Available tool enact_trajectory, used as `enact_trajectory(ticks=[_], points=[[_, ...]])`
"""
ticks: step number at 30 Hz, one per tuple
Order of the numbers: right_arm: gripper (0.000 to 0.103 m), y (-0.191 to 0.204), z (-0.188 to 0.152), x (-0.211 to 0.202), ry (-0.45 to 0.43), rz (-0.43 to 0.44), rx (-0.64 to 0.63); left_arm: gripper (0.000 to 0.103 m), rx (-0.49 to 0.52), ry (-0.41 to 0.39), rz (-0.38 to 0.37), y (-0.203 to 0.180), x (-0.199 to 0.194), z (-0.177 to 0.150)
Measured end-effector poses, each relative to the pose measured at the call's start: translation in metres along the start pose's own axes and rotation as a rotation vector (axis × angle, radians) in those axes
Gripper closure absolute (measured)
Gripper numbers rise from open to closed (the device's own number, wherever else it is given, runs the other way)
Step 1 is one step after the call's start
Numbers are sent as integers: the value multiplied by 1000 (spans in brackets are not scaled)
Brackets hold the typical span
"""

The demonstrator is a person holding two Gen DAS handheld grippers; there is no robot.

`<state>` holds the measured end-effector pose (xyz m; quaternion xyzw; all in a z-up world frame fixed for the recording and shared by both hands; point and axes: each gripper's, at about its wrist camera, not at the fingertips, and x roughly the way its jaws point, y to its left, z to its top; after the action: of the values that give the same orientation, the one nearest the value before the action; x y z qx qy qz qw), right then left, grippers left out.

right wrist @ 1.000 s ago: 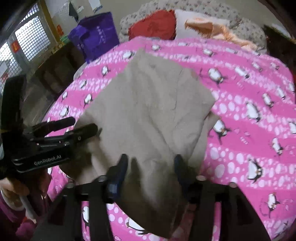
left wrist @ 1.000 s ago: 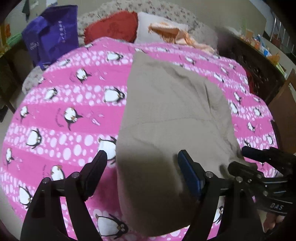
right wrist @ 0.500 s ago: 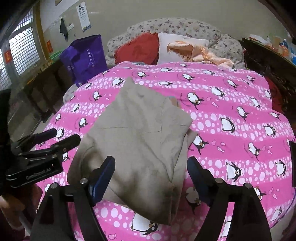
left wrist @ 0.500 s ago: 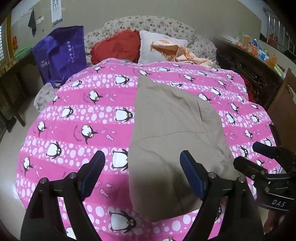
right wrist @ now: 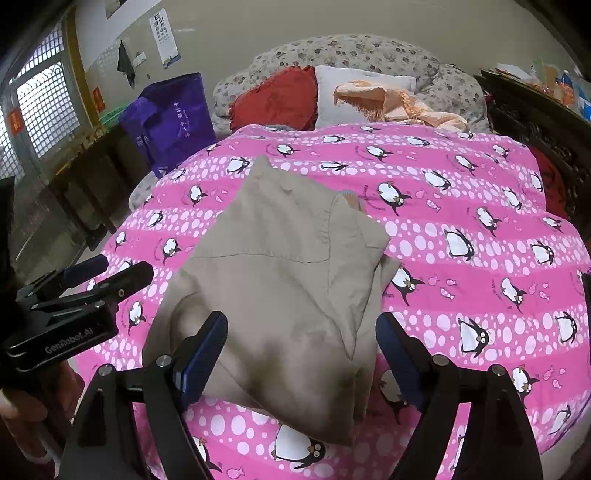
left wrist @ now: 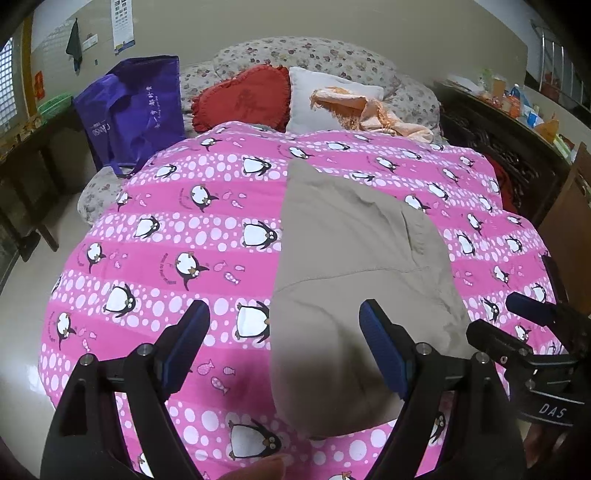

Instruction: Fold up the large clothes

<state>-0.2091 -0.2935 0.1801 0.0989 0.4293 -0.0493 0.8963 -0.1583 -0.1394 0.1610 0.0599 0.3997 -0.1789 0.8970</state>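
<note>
Grippers are sitting higher above the bed than 1 second back; the right gripper (right wrist: 301,354) has just been spreading its jaws, both now gaping and holding nothing, left gripper (left wrist: 284,341) likewise. Folded beige garment (left wrist: 354,266) is lying on the penguin quilt (left wrist: 166,229), pink cover showing free all around, its long axis running toward the red pillow (left wrist: 243,98).

Pink penguin-print quilt (left wrist: 177,236) covers the bed. At its head: red frilled cushion (left wrist: 243,98) beside a white pillow (left wrist: 321,99), with a peach fringed cloth (left wrist: 369,110) draped over the pillow. Purple tote bag (left wrist: 133,110) stands at the bed's far left corner — white lettering, unreadable. Eye chart (right wrist: 164,35) on the wall.
</note>
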Motion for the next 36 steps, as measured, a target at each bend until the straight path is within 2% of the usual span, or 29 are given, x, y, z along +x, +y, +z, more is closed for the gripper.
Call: enact_trajectory(ticks=[36], points=[[18,-1,0,22,64,-1,23,20,-4,48,-2,2,21,-3]])
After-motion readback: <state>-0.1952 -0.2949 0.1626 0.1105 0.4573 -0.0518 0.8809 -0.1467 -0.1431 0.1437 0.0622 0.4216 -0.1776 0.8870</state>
